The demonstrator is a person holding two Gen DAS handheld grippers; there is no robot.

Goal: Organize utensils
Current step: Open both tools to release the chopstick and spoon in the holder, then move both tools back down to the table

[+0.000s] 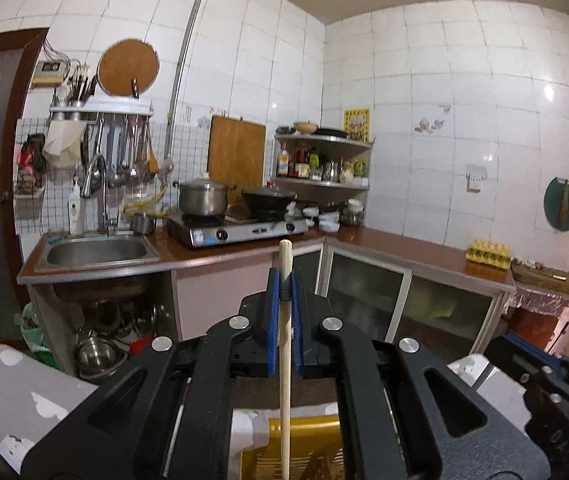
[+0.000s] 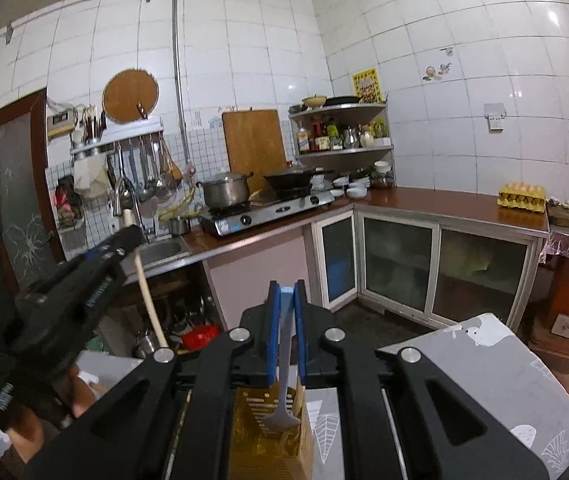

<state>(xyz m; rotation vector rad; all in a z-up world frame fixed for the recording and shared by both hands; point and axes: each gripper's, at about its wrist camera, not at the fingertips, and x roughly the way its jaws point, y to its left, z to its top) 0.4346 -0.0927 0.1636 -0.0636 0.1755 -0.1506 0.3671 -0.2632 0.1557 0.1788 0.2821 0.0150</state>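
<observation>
Left gripper (image 1: 284,280): black body, blue pads, clamped on a pale wooden stick (image 1: 285,344). Right gripper (image 2: 285,292): same black and blue, closed on a grey-blue fork-like utensil (image 2: 283,368). Yellow slotted holder (image 2: 270,436) below. Table cover (image 2: 496,376) grey with white leaf print. Counter (image 1: 404,246) reddish brown; yellow egg tray (image 1: 488,254) near its right end. Wall tiles (image 1: 464,92) white.

Evenly lit, sharp pictures; tile glare, fisheye-curved dark corners.

The left gripper (image 1: 285,284) jaws clamp an upright wooden stick (image 1: 285,344) above a yellow basket (image 1: 304,436).
</observation>
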